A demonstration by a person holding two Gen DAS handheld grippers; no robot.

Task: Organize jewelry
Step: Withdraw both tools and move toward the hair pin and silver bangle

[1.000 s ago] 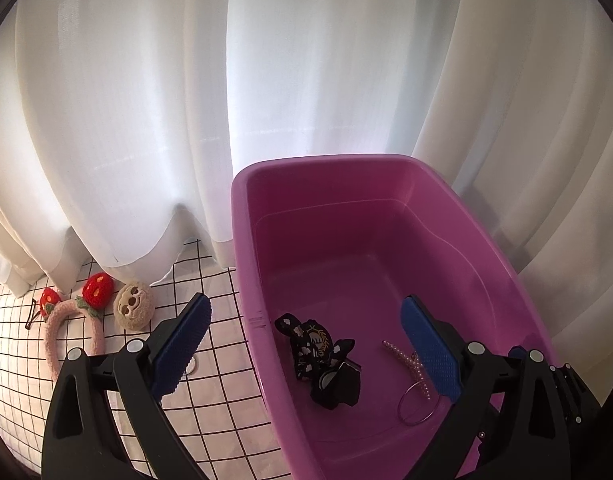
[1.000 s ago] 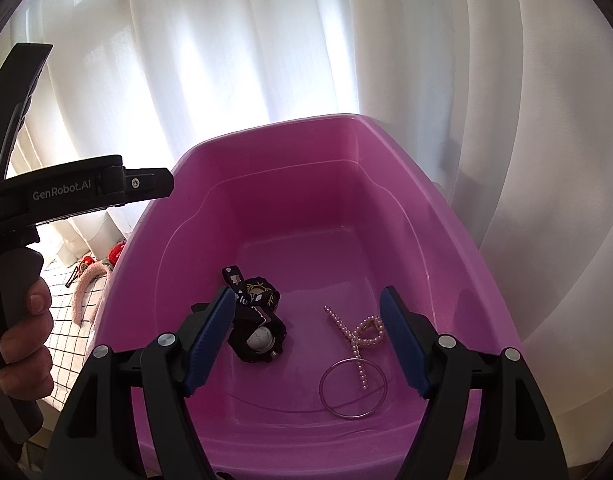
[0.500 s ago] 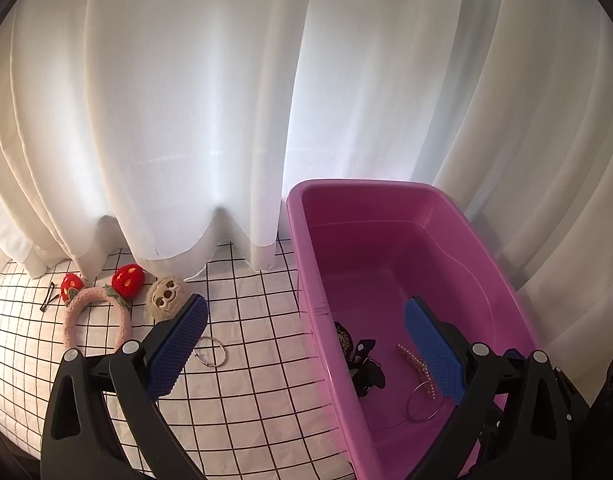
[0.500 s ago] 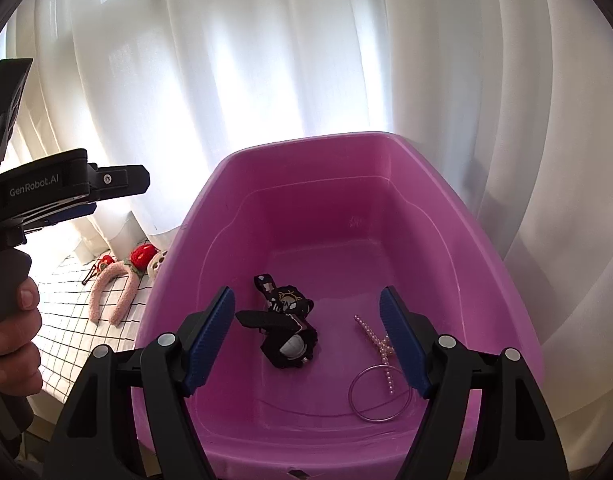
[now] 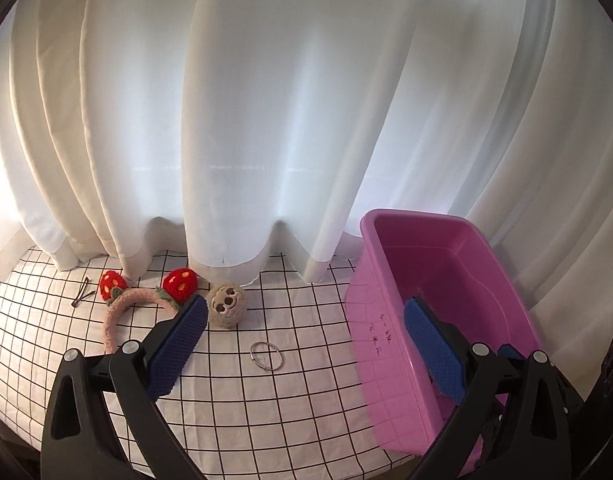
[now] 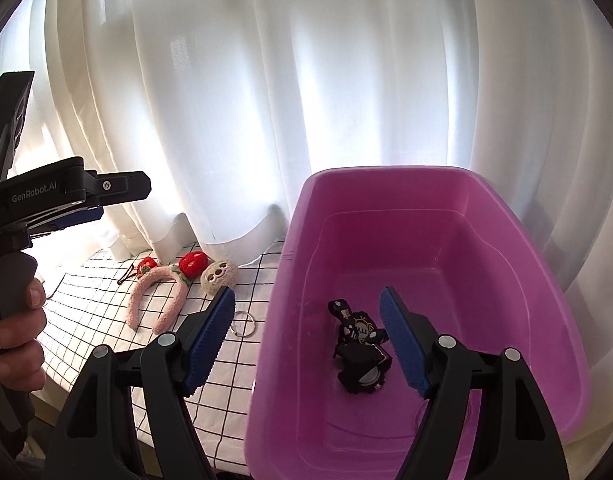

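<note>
**Both tools empty beside the pink bin**

"GenRobot.AI" was printed in pale letters on the black body of the left tool (image 6: 82,216), seen from the right wrist with a hand (image 6: 16,332) wrapped round its grip. On the bin's (image 5: 362,320) outer wall, a few handwritten characters ran down the ribbed pink plastic; they were too small to read.

The bin was a smooth, glossy, rounded-corner tub. On its floor lay a black accessory (image 6: 360,356) with pale printed marks and a round shiny part. Left of the bin, on the cloth, lay a thin metal ring (image 5: 267,356). Further left of the bin sat a round, fuzzy beige plush face (image 5: 226,305), then a pink fleecy headband (image 5: 124,304) bearing two red knitted strawberries, then a dark hairpin (image 5: 82,292).

The left tool (image 5: 304,350) stood wide apart with nothing between its blue textured pads, one pad over the cloth and one over the bin. The right tool (image 6: 308,338) was likewise spread and empty, straddling the bin's left wall.

The counter (image 5: 266,400) wore a white cloth with a black grid. Behind the bin hung sheer white curtains (image 5: 266,120), backlit and falling in soft folds.
</note>
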